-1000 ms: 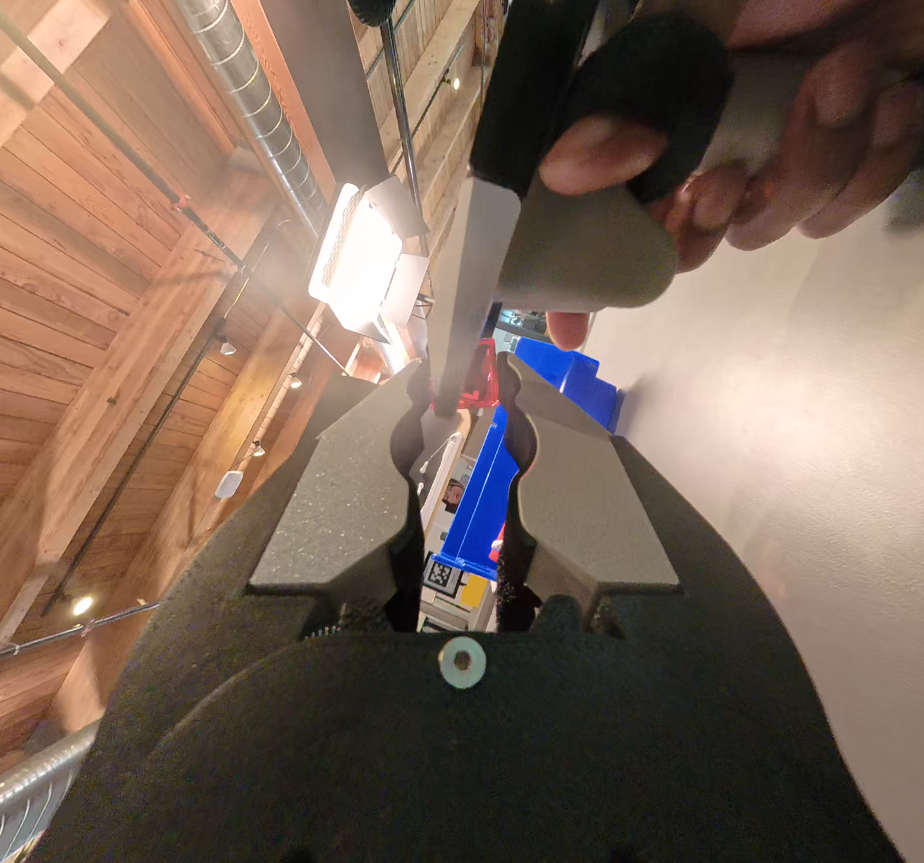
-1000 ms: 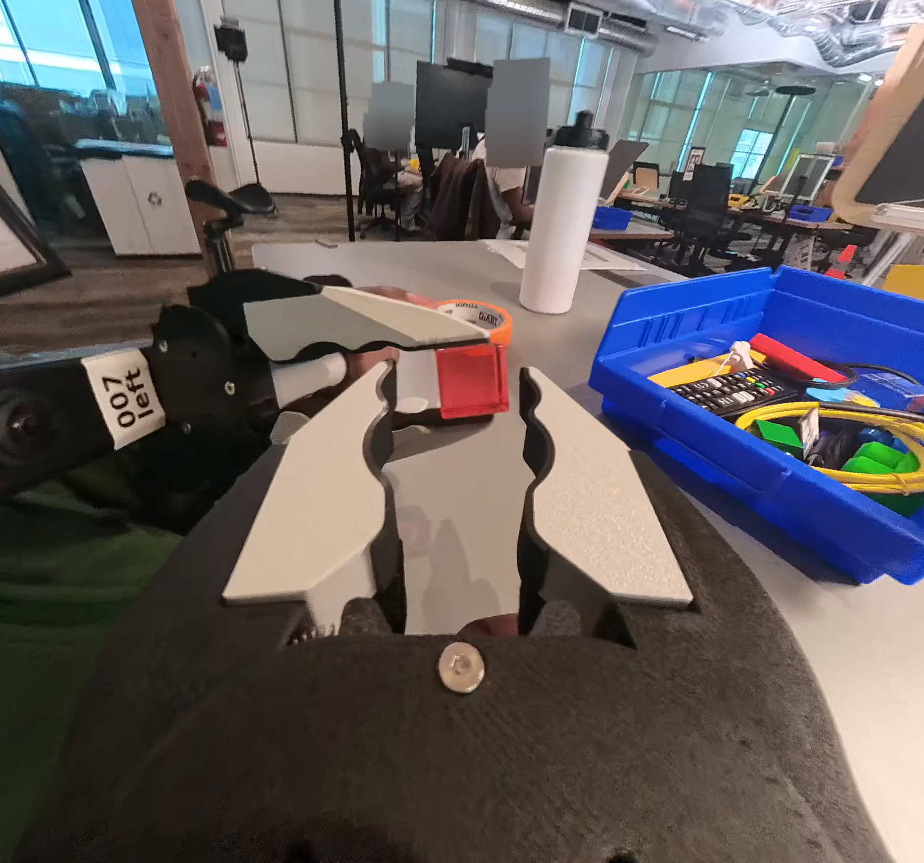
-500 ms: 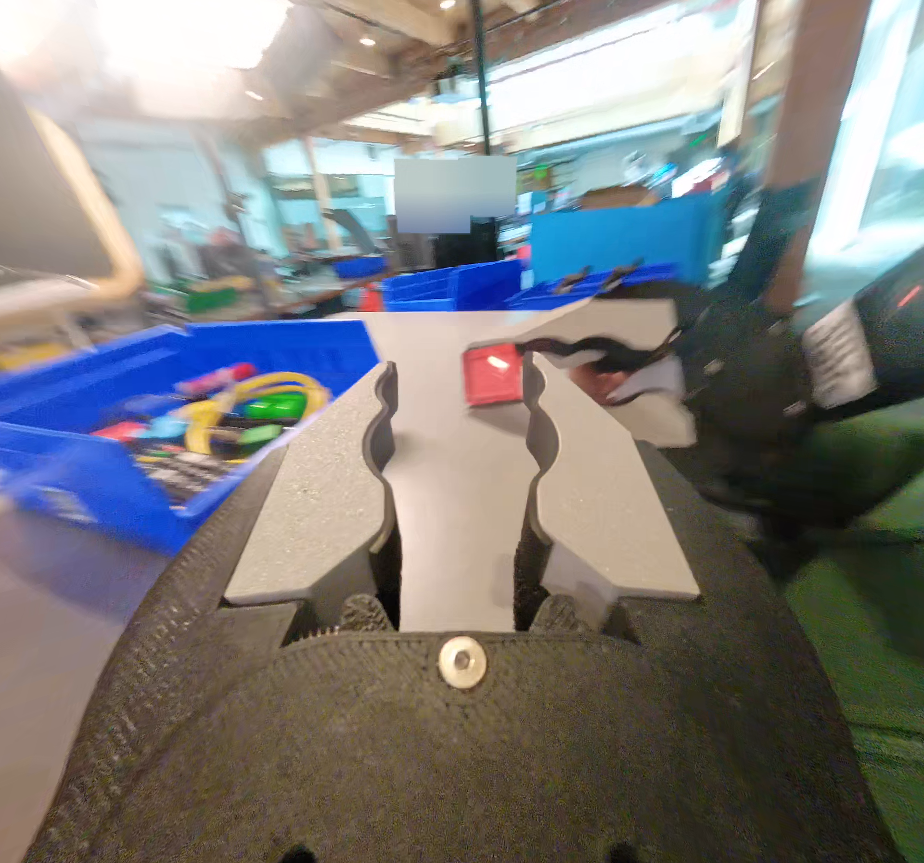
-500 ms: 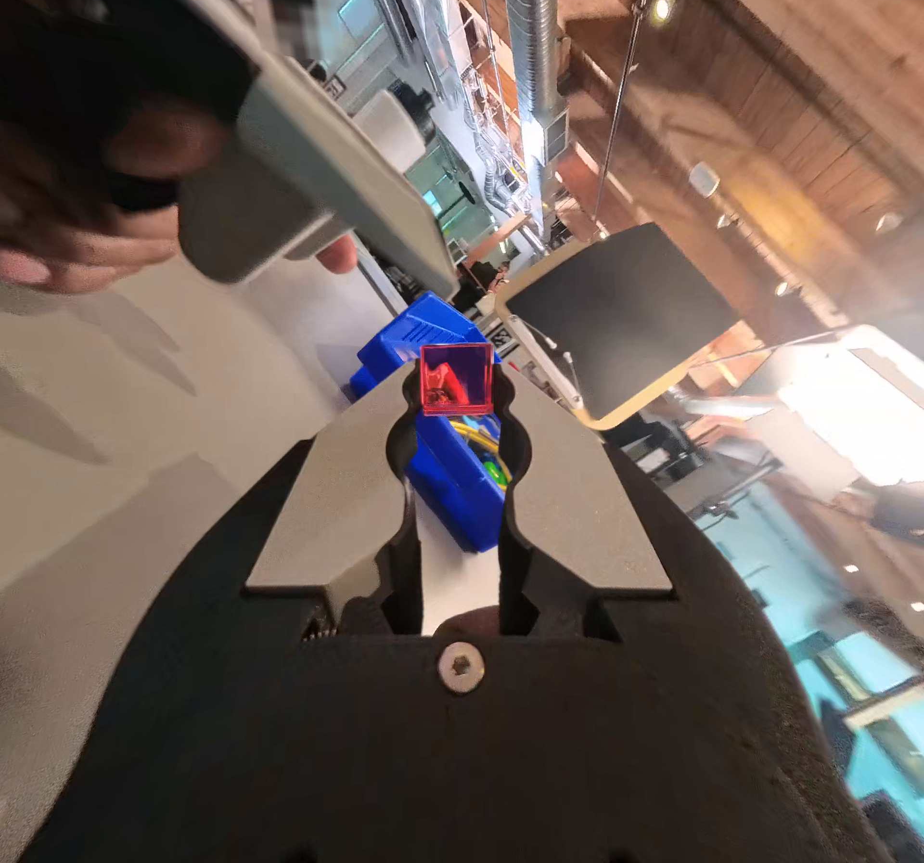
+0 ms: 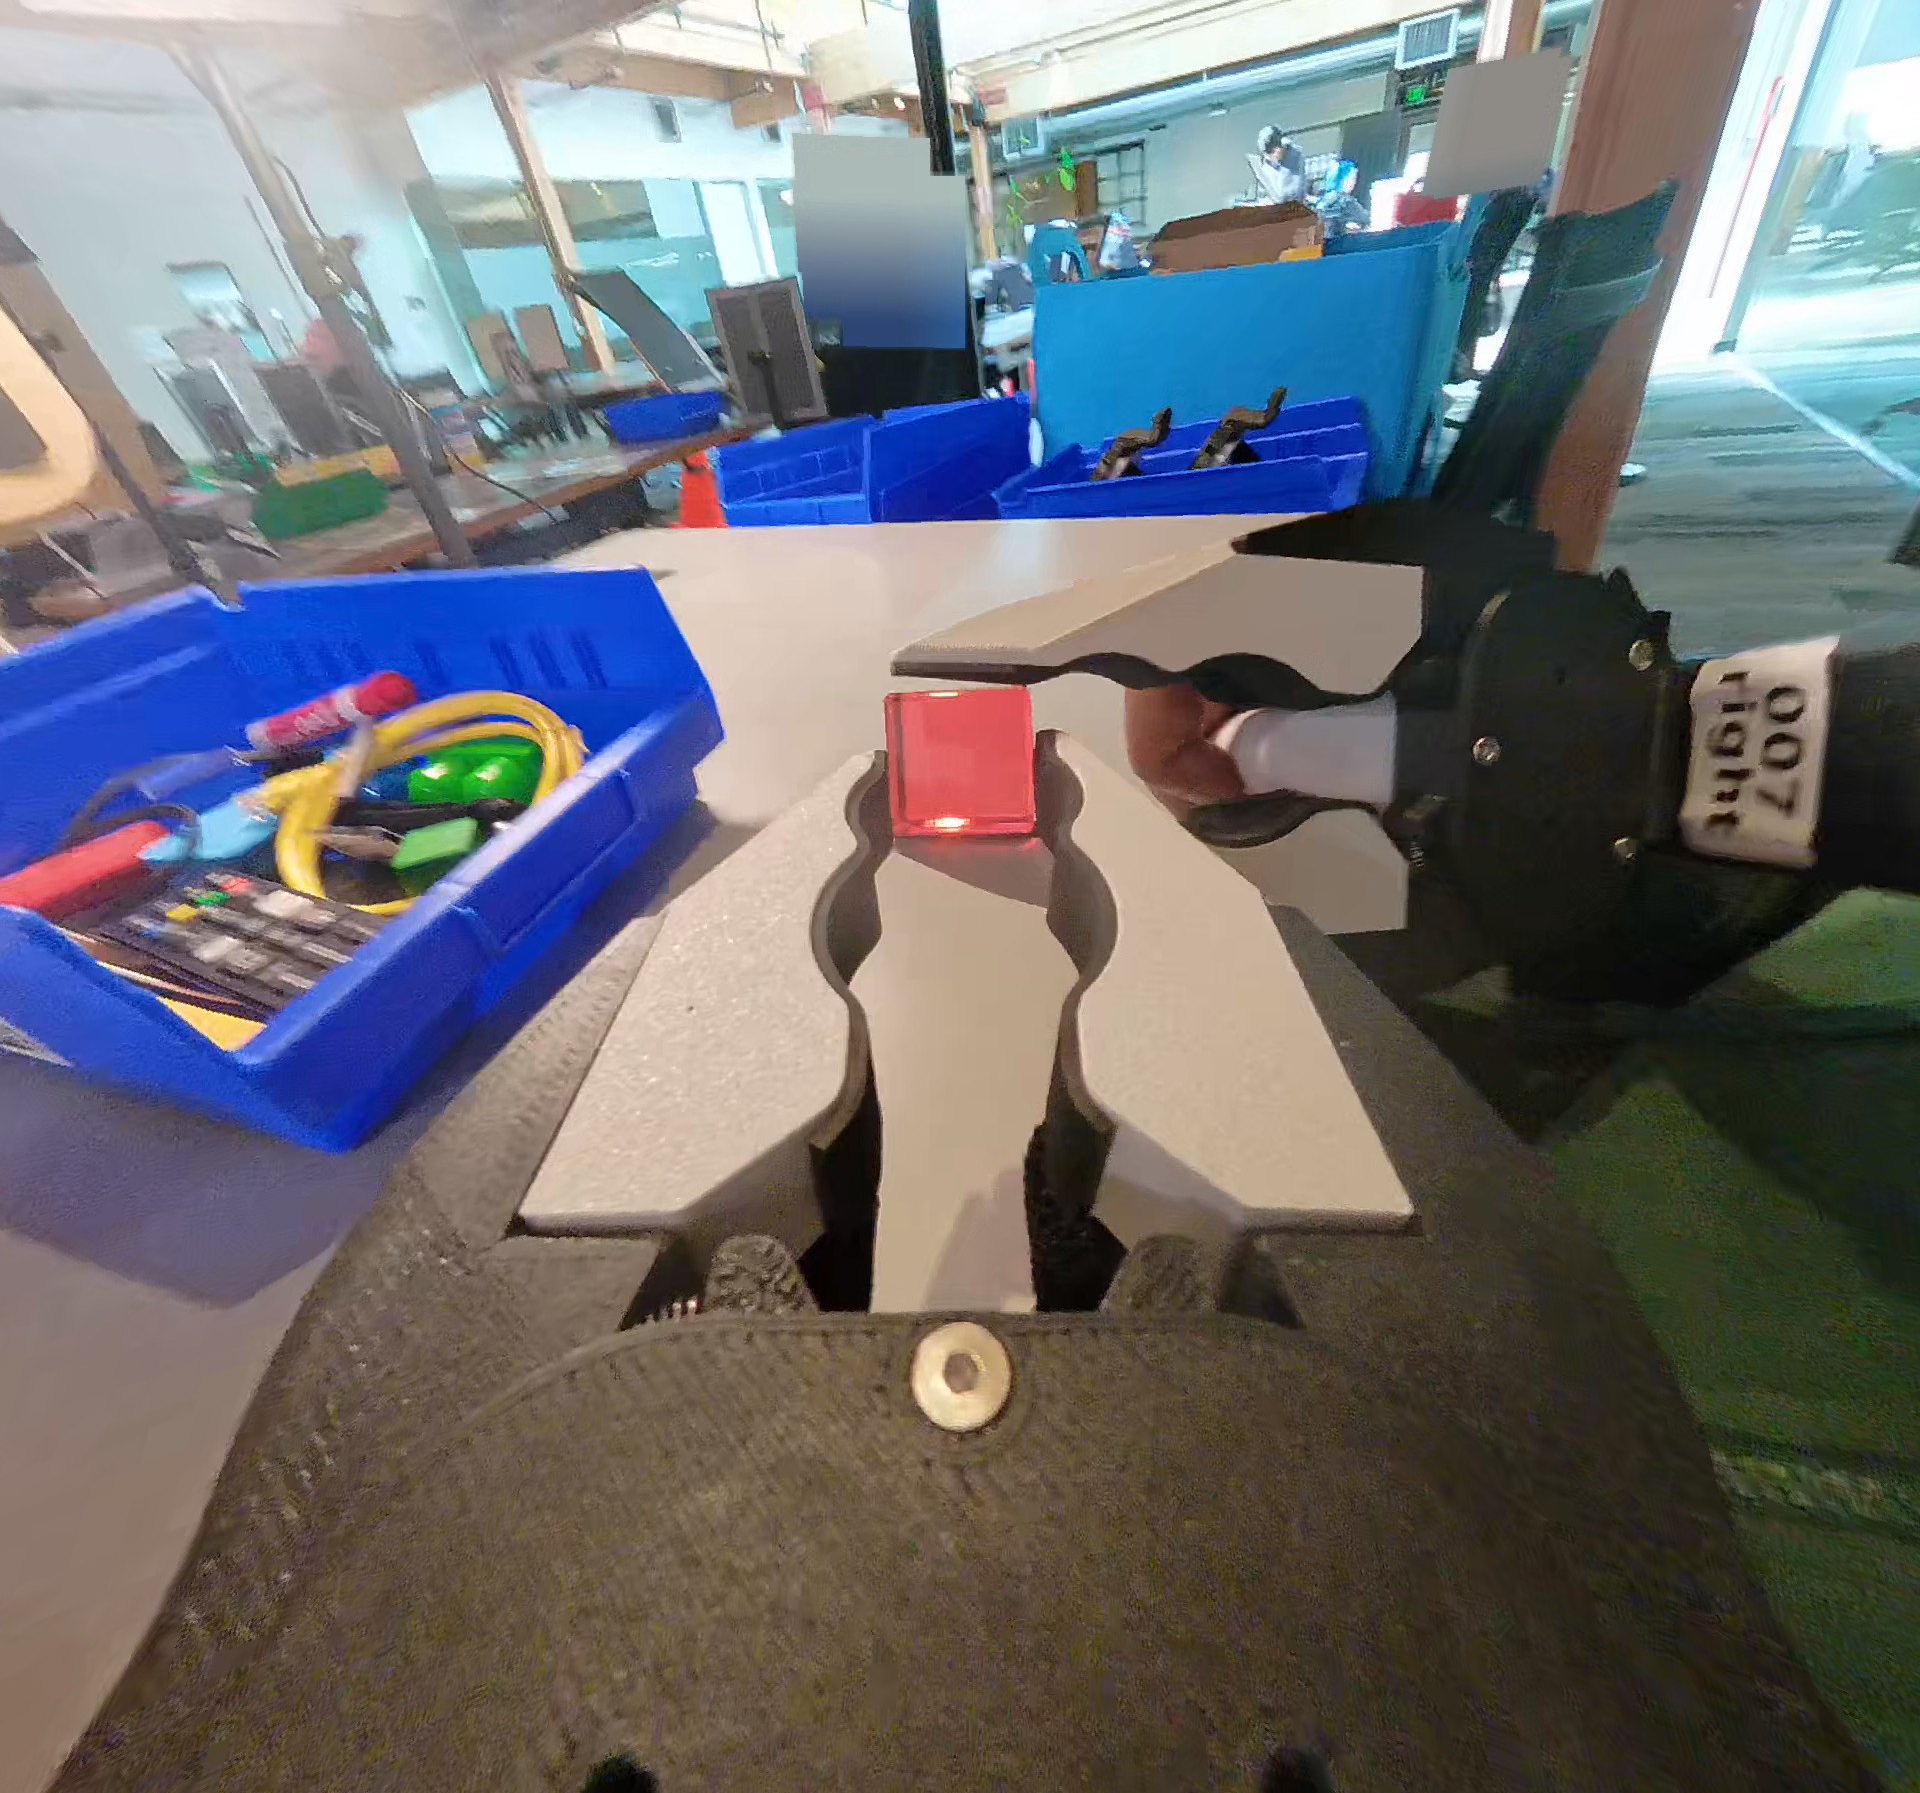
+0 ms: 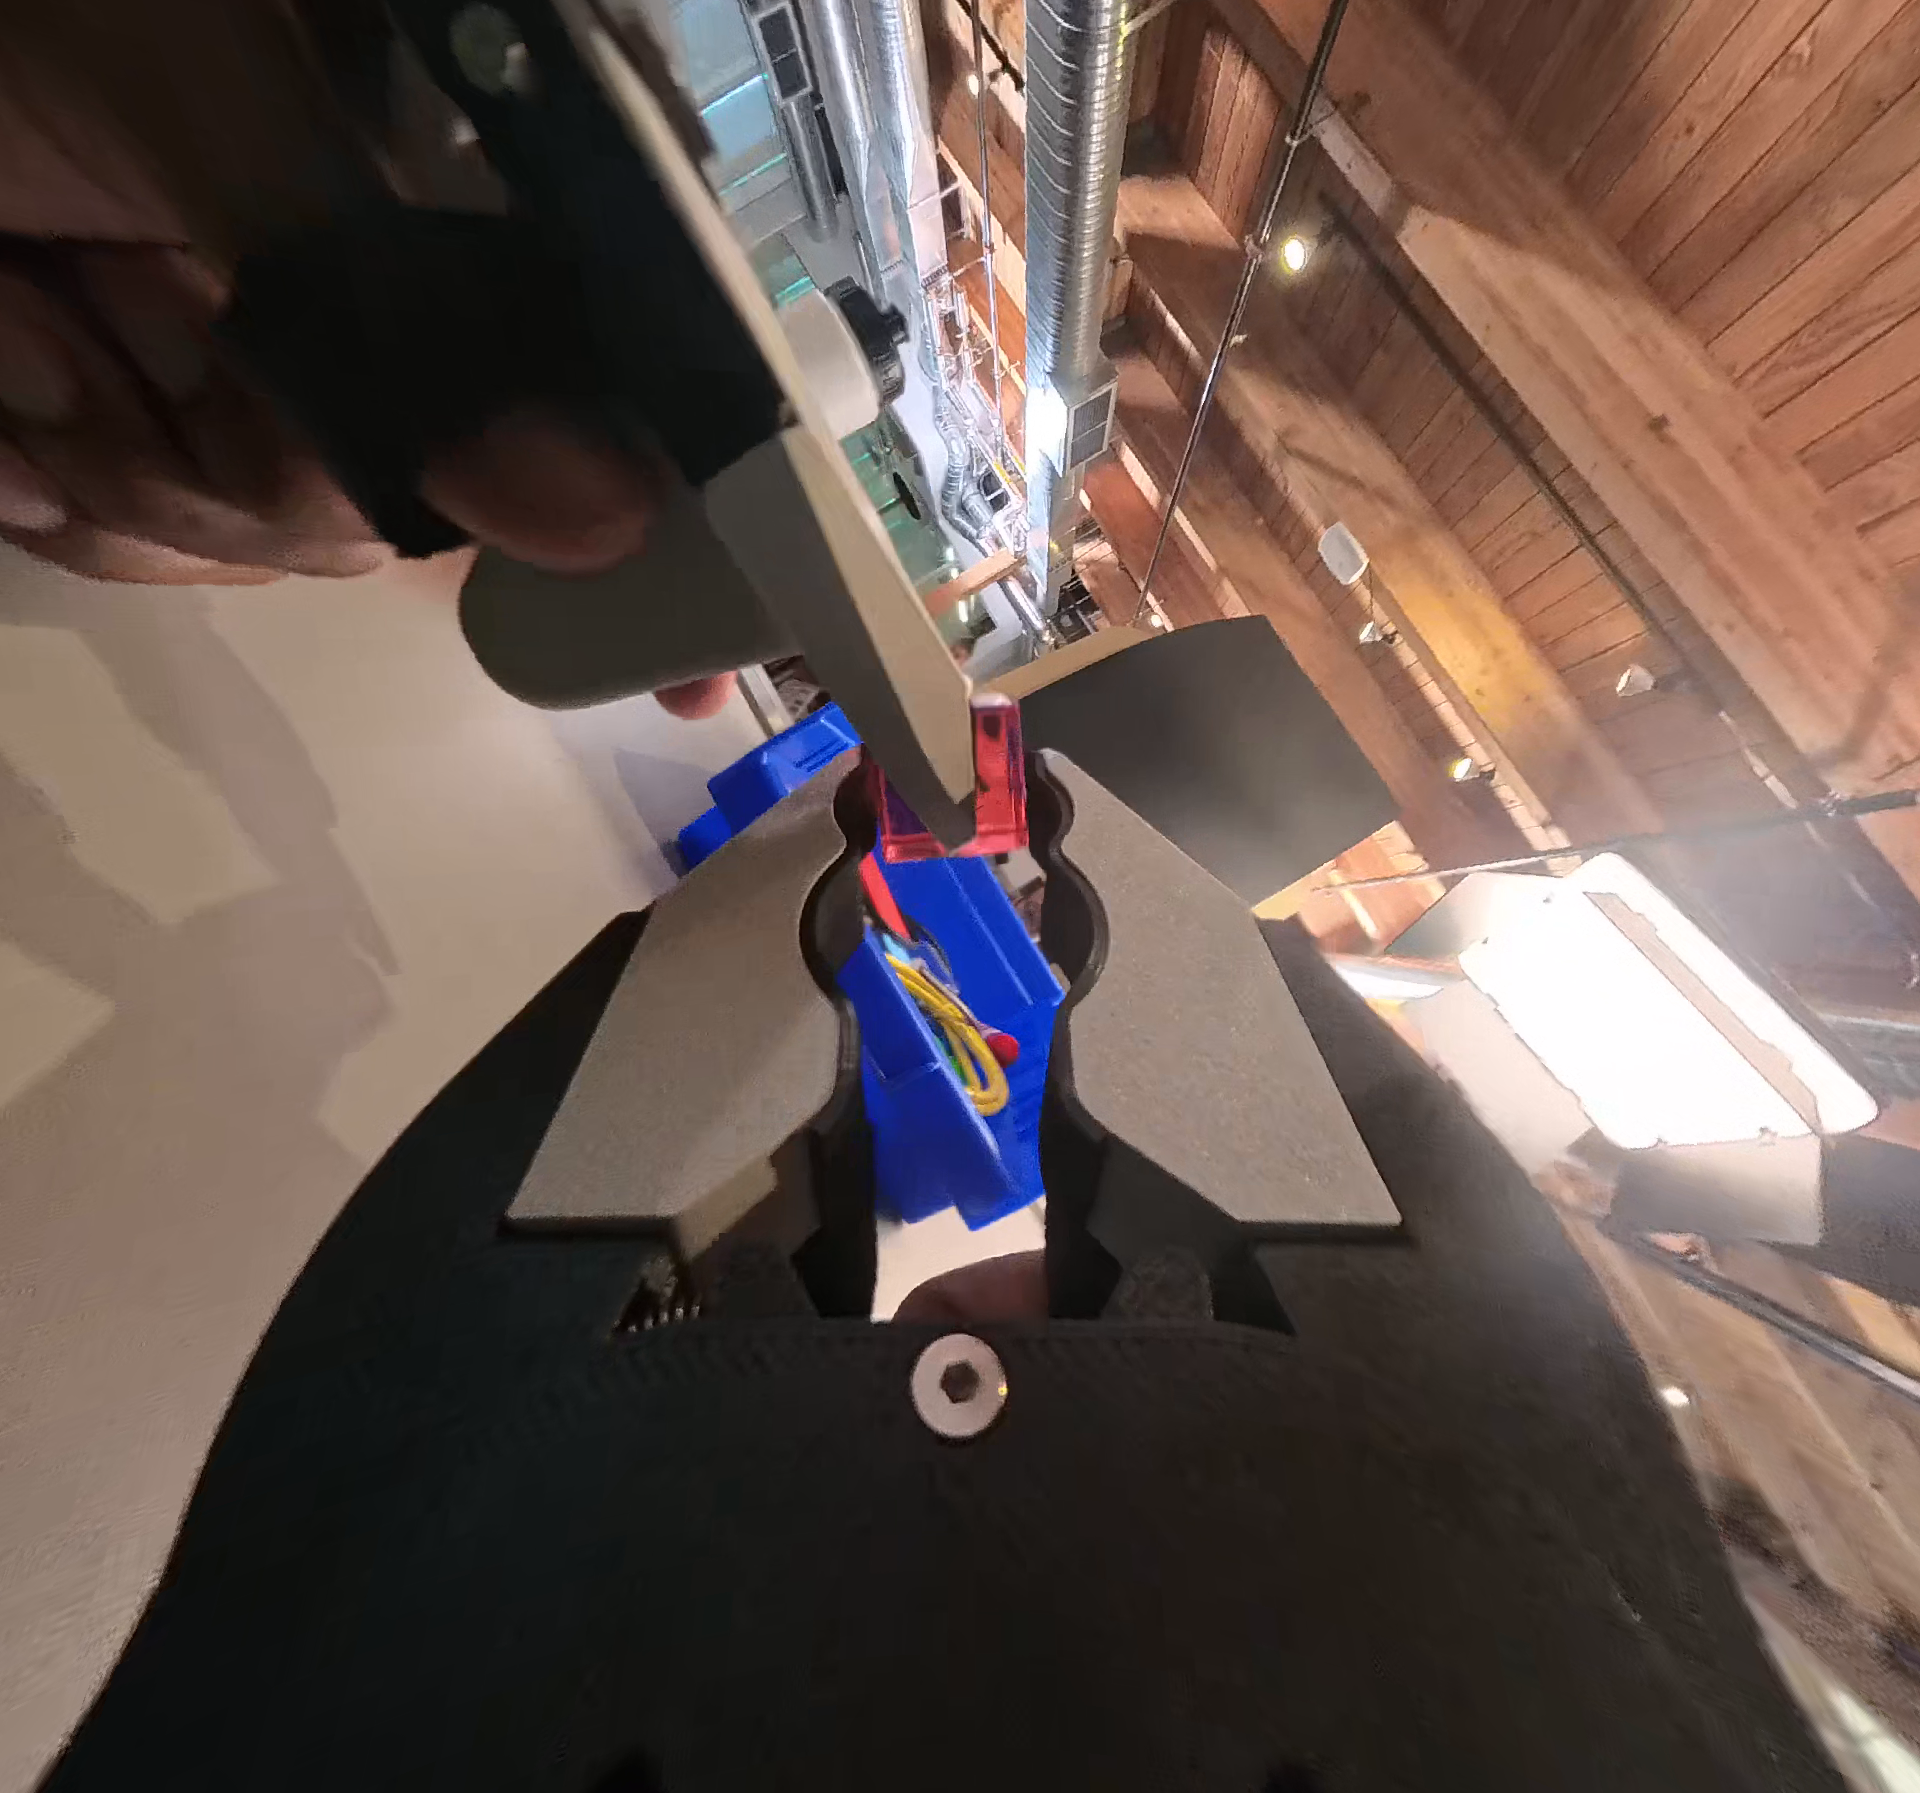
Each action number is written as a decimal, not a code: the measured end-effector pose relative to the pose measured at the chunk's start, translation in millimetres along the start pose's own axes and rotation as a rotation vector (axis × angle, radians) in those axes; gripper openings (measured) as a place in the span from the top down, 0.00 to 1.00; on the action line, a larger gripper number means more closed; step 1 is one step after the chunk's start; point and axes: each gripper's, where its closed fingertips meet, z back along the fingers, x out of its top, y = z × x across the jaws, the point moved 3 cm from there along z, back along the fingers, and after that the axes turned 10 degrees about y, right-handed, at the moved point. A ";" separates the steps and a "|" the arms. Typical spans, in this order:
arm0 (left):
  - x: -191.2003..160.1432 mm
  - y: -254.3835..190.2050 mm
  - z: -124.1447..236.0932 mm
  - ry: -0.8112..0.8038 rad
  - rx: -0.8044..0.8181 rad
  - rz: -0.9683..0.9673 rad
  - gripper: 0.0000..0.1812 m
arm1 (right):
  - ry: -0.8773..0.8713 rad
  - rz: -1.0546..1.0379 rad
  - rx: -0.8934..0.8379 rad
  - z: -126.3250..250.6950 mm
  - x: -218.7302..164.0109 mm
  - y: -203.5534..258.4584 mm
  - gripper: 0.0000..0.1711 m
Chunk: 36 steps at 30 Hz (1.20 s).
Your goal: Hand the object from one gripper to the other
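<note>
A translucent red cube [image 5: 961, 777] sits between the fingertips of my left gripper [image 5: 961, 764], which is shut on its left and right sides, a little above the grey table [image 5: 831, 621]. The right gripper reaches in from the right, turned on its side. Its upper finger [image 5: 1091, 631] lies over the cube's top and its lower finger is mostly hidden. In the right wrist view the cube [image 6: 1000, 777] fills the gap of my right gripper [image 6: 951, 777], and a left finger [image 6: 883, 663] crosses in front of it.
A blue bin [image 5: 436, 964] holding a yellow cable, a remote and small coloured parts stands on the table to the left; it also shows in the right wrist view [image 6: 935, 1141]. More blue bins [image 5: 1174, 486] stand at the table's far edge. A hand [image 5: 1174, 756] holds the right gripper. My left and right fingertips are right by each other.
Half a second ago the right gripper alone held the cube and my left jaws stood wide. The left jaws have since moved onto the cube and closed on it.
</note>
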 end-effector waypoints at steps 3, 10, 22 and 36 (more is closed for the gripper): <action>2.4 17.3 6.0 -0.051 0.200 -0.140 0.85 | 0.010 -0.173 0.083 -1.2 -5.0 -6.5 0.80; 5.5 36.4 17.3 -0.011 0.628 -0.698 0.85 | -0.076 -0.915 0.479 2.0 -10.8 -30.5 0.77; 6.7 1.3 -6.2 -0.030 0.643 -1.051 0.85 | 0.020 -0.894 0.501 0.3 -5.2 -17.1 0.80; 6.8 28.0 -4.4 -0.023 -0.012 0.093 0.66 | 0.170 -0.358 -0.038 4.6 -20.8 -21.4 0.84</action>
